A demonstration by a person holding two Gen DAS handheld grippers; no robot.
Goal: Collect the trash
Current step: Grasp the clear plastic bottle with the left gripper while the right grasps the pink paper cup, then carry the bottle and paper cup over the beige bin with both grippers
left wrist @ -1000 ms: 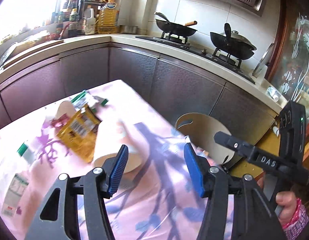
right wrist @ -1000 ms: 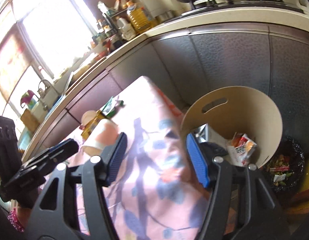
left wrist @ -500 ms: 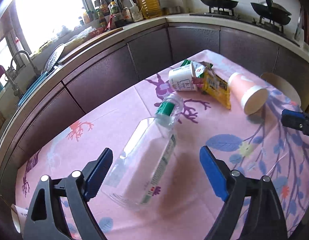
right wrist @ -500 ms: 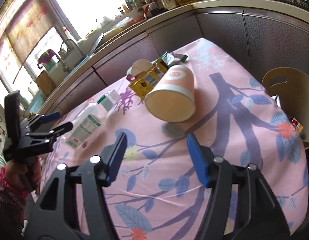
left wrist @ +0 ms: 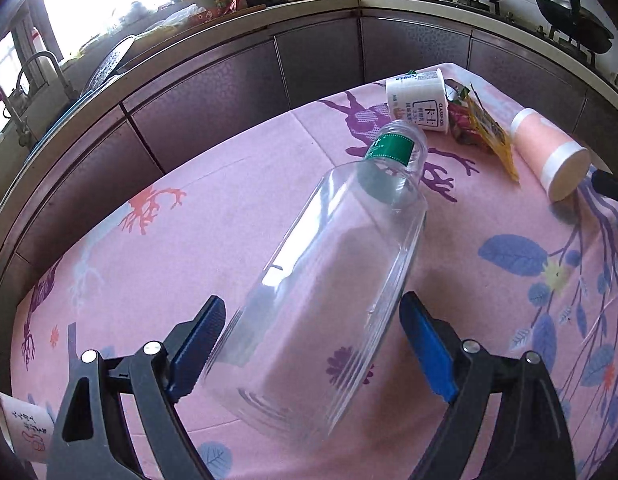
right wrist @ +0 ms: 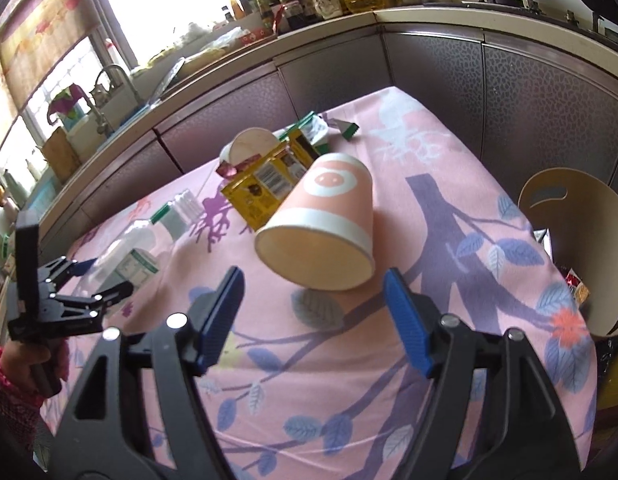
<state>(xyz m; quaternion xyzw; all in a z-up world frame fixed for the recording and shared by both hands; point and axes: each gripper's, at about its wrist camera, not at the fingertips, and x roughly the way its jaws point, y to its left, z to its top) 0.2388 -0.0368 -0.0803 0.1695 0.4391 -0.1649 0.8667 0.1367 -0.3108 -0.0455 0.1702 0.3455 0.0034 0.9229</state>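
A clear plastic bottle (left wrist: 329, 280) with a green neck label lies on the pink tablecloth (left wrist: 157, 264). Its base end sits between the blue pads of my left gripper (left wrist: 313, 344), which is open and not pressing on it. A pink paper cup (right wrist: 321, 220) lies on its side, mouth toward my right gripper (right wrist: 313, 276). Those jaws are opening, and the cup is just ahead of the fingertips, with nothing gripped. Behind the cup are a yellow wrapper (right wrist: 265, 184), a white yogurt cup (right wrist: 249, 148) and a green-white wrapper (right wrist: 313, 132). The left gripper (right wrist: 97, 278) and the bottle (right wrist: 129, 256) also show in the right wrist view.
A wooden chair (right wrist: 569, 220) stands at the table's right edge with wrappers on its seat. Dark cabinets (left wrist: 321, 60) and a counter with bottles and woks curve behind the table. A small paper cup (left wrist: 25, 428) sits at the near left corner.
Both views swung from the chair and stove side onto the table. The left gripper came down over the bottle and spread wider. The right gripper closed in on the pink cup, its jaws wider.
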